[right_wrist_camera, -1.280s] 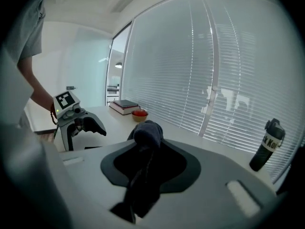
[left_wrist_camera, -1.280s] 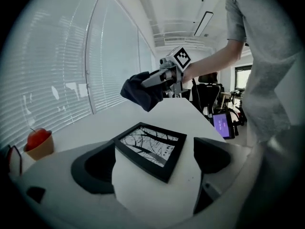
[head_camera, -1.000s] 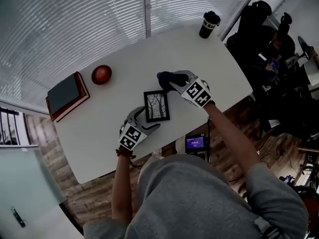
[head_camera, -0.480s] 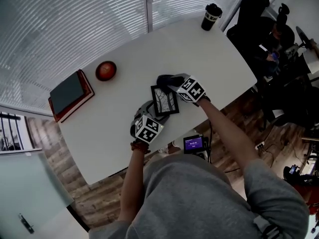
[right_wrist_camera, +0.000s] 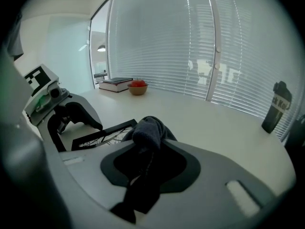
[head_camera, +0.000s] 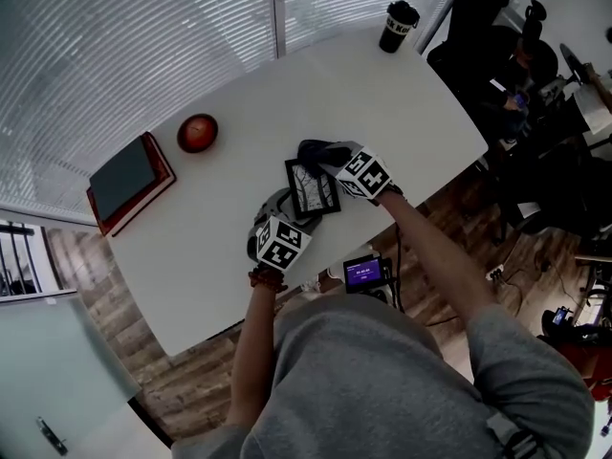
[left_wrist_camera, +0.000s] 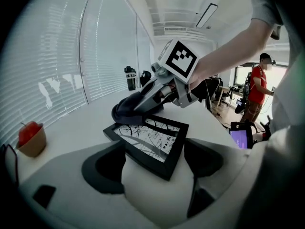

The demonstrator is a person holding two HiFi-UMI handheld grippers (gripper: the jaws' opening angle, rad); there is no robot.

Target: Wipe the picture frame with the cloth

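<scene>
Now, left tongs (left_wrist_camera: 152,162) clamping the picture frame (left_wrist_camera: 150,140) by its corner, right tongs (right_wrist_camera: 150,168) pinching the cloth (right_wrist_camera: 148,130), we should hold steady and sweep lightly across the glass.

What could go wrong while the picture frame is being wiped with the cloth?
1. The left hand-held gripper seems to pinch the picture frame by just one corner, so a push from the cloth might twist it loose.
2. The picture frame is fairly near the table's front edge; if it slips, it could slide off.
3. The right hand-held gripper holds the cloth bunched up, so a hard jaw might scrape the picture.
</scene>
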